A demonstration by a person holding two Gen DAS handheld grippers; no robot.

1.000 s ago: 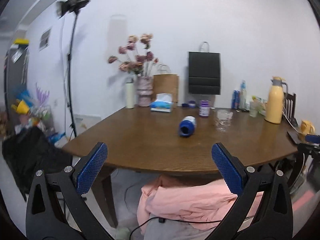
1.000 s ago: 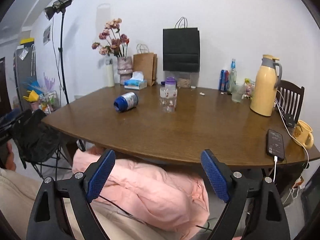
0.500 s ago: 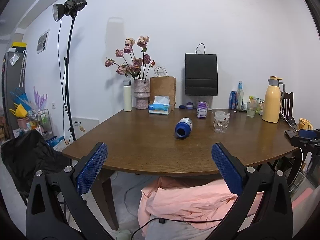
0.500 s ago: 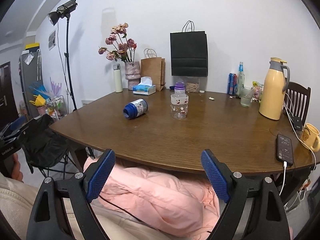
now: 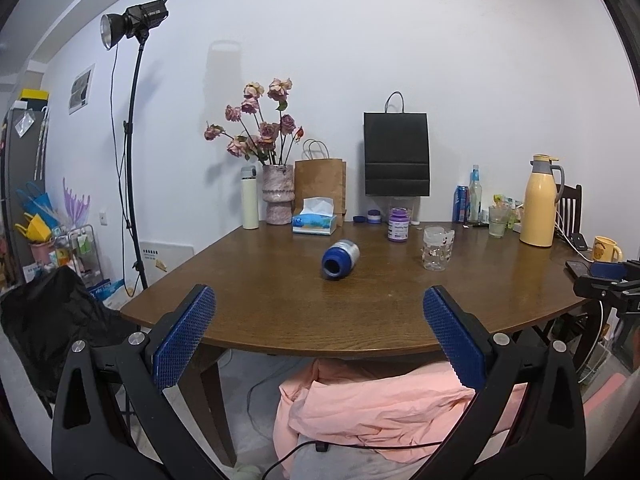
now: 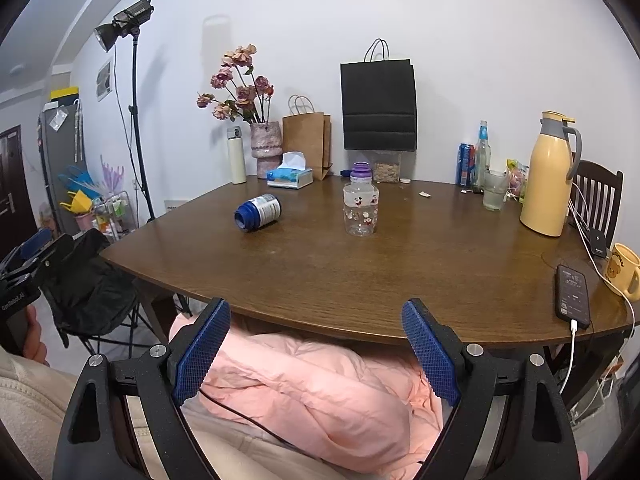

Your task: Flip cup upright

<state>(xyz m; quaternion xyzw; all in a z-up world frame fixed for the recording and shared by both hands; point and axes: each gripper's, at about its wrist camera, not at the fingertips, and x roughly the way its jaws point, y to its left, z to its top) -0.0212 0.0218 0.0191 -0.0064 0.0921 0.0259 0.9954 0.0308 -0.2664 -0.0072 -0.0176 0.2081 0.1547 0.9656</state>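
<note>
A blue and silver cup (image 5: 339, 259) lies on its side on the brown wooden table (image 5: 280, 312), its open blue mouth toward me; it also shows in the right wrist view (image 6: 258, 213). My left gripper (image 5: 319, 328) is open and empty, held off the table's near edge, well short of the cup. My right gripper (image 6: 316, 344) is open and empty, also off the near edge, with the cup far ahead to its left.
A clear printed glass (image 6: 360, 210) stands right of the cup. A vase of flowers (image 5: 277, 196), tissue box (image 5: 315, 222), paper bags, purple jar (image 5: 398, 225), yellow thermos (image 6: 550, 176), phone (image 6: 573, 296) and yellow mug (image 6: 622, 272) sit around the table. A pink jacket (image 6: 320, 392) lies below.
Both grippers have risen and tilted a little, so the table and cup sit lower in both views. The cup and the other objects have not moved. Both grippers stay open.
</note>
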